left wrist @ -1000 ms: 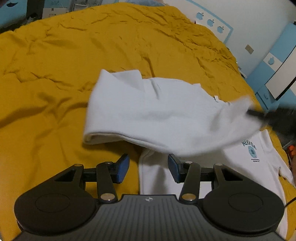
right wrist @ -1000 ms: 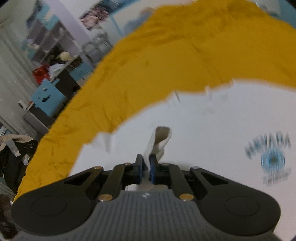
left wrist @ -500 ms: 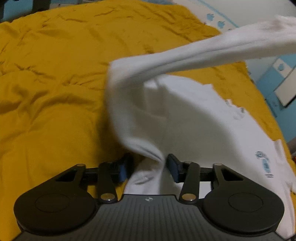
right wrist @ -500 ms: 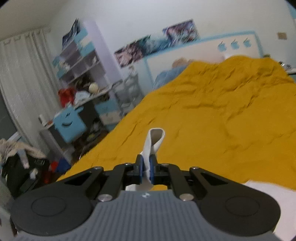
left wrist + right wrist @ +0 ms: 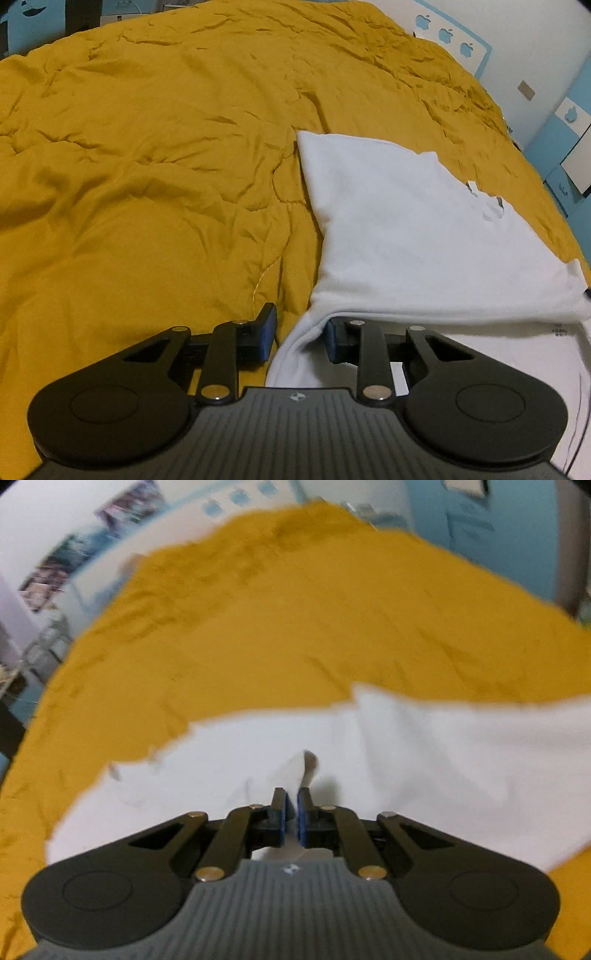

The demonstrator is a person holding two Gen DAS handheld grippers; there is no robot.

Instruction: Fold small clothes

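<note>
One fold is laid; further folds remain. The white shirt (image 5: 413,236), soft thick knit, lies on the rumpled mustard bedspread (image 5: 147,147) ahead of both tools. Left gripper (image 5: 300,338): jaws spread, fabric edge draped between them. Right gripper (image 5: 291,821): jaws clenched on a shirt edge.

white shirt (image 5: 406,221) folded over, flat on bed

No legible text or labels.
</note>
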